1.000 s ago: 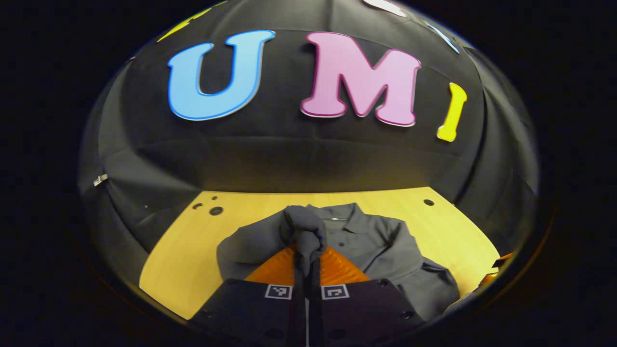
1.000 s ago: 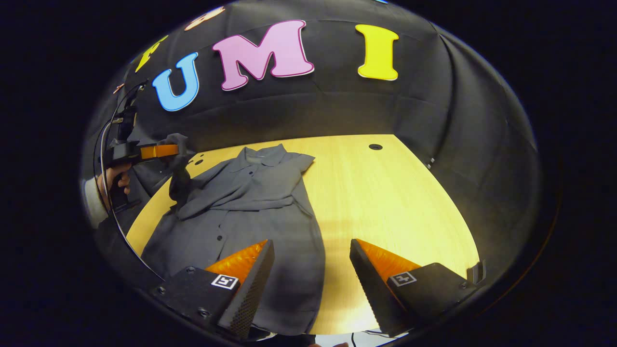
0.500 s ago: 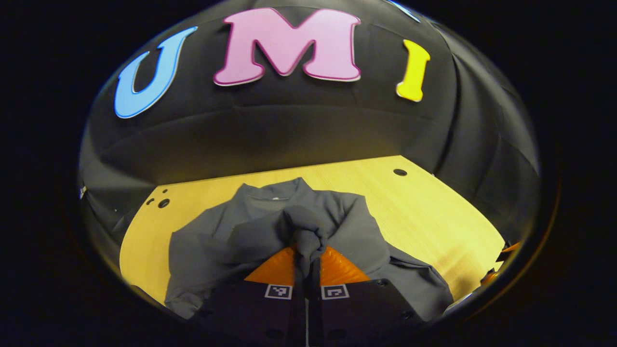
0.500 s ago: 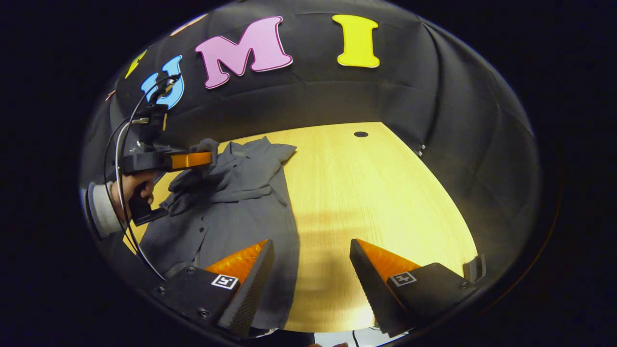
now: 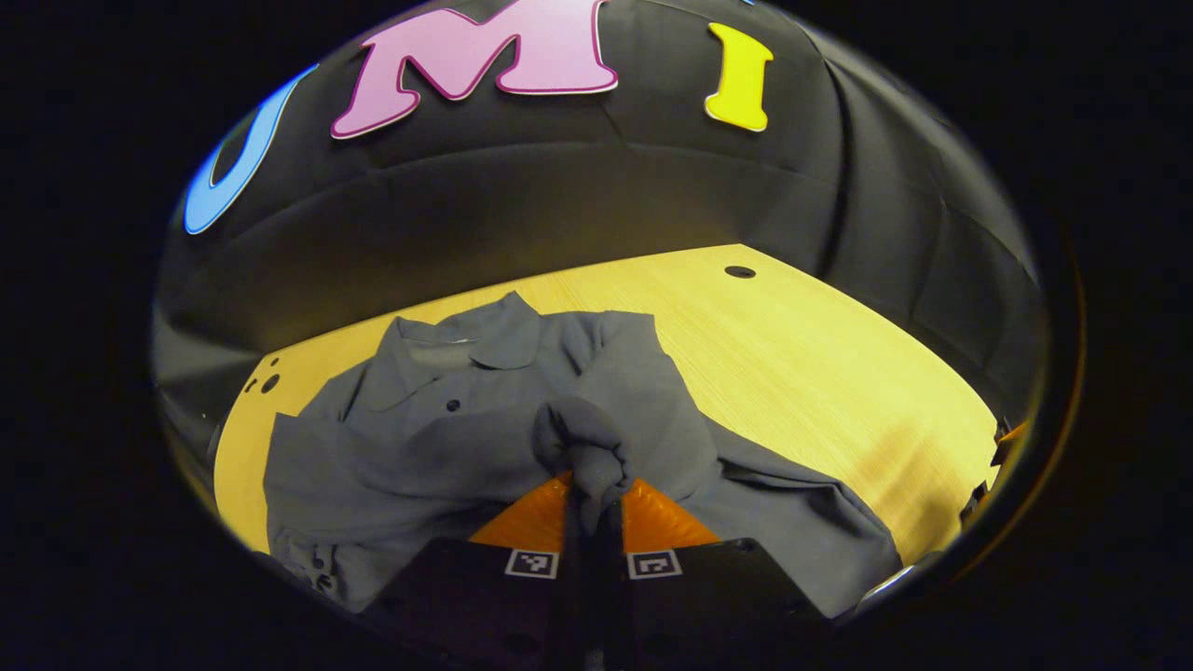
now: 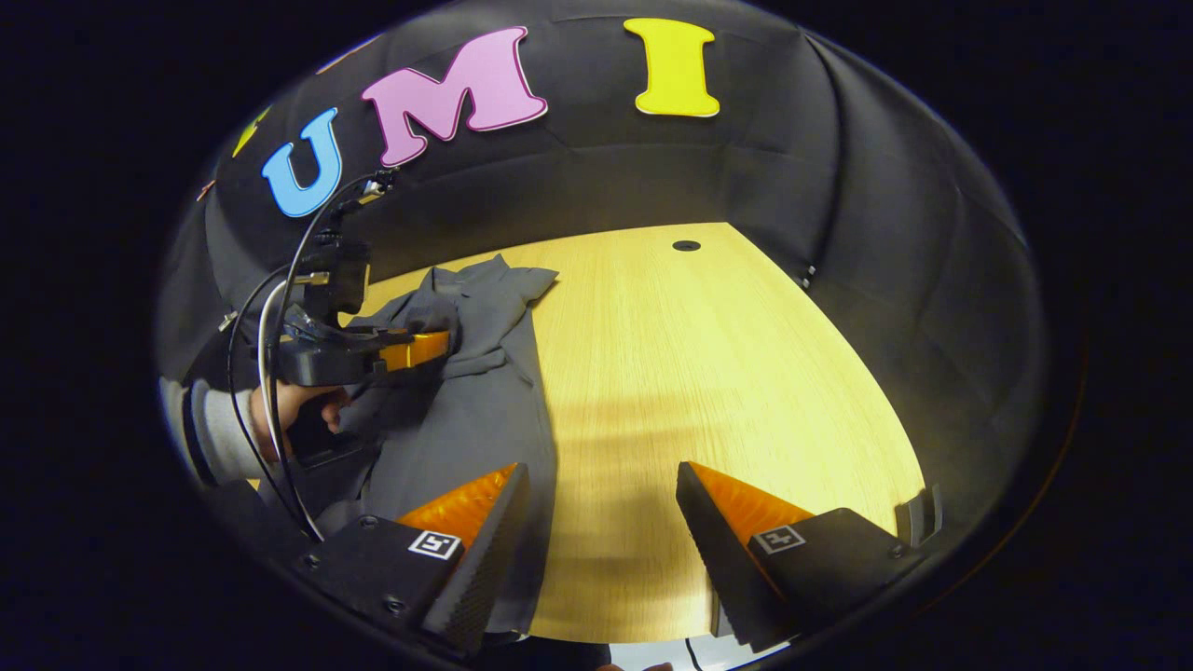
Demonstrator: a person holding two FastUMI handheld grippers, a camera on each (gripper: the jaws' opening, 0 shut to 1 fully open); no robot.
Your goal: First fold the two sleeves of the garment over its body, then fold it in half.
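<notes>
A big wooden table (image 6: 746,373) fills the floor of the booth. It is light yellow, and it has a small round hole (image 6: 686,245) near its far edge.

A grey shirt (image 5: 438,419) lies on the table, spread out flat with its front up. Its collar (image 5: 466,335) points to the far wall. There are little dark buttons (image 5: 452,405) down the front. In the right gripper view the shirt lies on the left part of the table, and the right part of the table is bare wood.

One sleeve (image 5: 596,438) is lifted up and bunched. It sits over the chest of the shirt, near the middle.

The left gripper (image 5: 596,499) has its two fingers squeezed tight together on that bunched sleeve. The cloth sticks out between the tips like a little knot. In the right gripper view this same gripper (image 6: 415,349) hangs over the shirt, and a hand (image 6: 298,410) in a pale sleeve holds its handle. A thin cable (image 6: 270,373) loops off it.

The right gripper (image 6: 601,494) has its fingers spread wide apart. There is nothing between them. It hangs over the near edge of the table, with its left finger (image 6: 475,522) above the edge of the shirt.
</notes>
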